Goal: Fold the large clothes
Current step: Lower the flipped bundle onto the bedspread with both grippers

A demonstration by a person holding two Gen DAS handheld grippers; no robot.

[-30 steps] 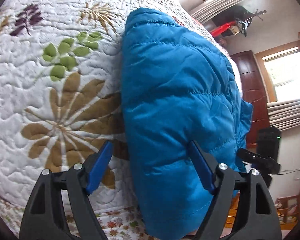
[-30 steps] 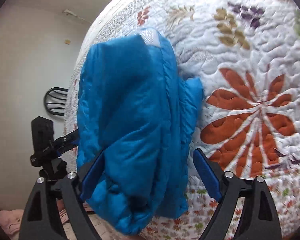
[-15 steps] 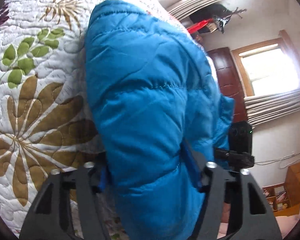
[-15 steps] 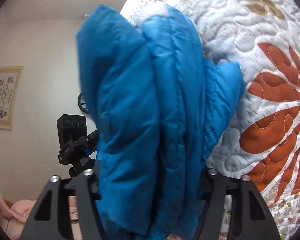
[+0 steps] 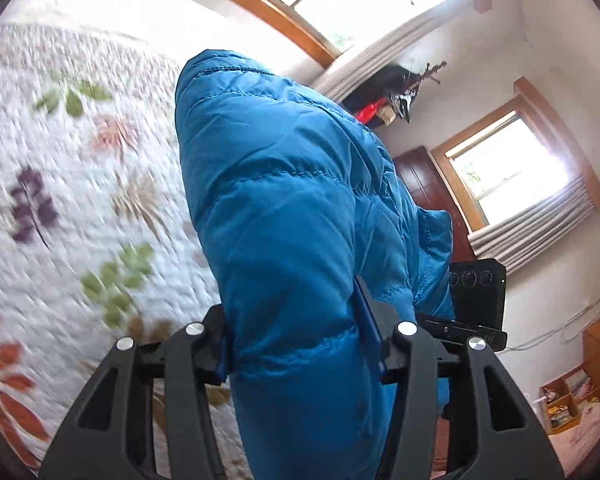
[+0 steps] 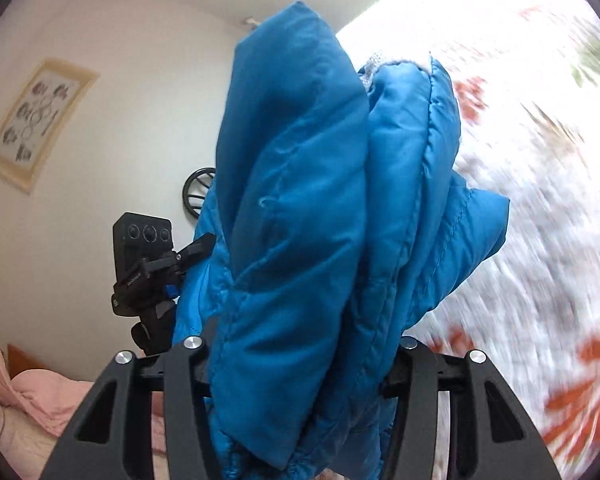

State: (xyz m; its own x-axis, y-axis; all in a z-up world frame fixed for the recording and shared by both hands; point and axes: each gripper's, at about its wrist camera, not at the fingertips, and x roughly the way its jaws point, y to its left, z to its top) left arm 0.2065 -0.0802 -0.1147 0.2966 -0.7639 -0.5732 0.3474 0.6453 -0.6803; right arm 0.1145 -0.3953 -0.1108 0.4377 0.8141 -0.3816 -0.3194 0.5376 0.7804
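Note:
A folded blue puffer jacket [image 5: 284, 200] is lifted off the floral quilt [image 5: 80, 200] on the bed. My left gripper [image 5: 296, 340] has one end of the bundle between its blue pads, which press into the fabric while the jaws are still closing. In the right wrist view the jacket [image 6: 320, 200] shows its stacked layers and a white inner lining at the top. My right gripper [image 6: 304, 352] squeezes the other end, its jaws also closing on the fabric. The quilt [image 6: 540, 200] lies blurred behind and to the right.
A black camera on a tripod [image 5: 476, 296] stands beside the bed, also seen in the right wrist view [image 6: 144, 248]. Two windows [image 5: 512, 168], a dark wooden door [image 5: 424, 176] and a coat rack [image 5: 404, 92] line the walls. Pink cloth [image 6: 28, 392] lies low left.
Both grippers closed onto the ends of the blue jacket and raised it off the quilt. The bed dropped away in both views and more of the room shows.

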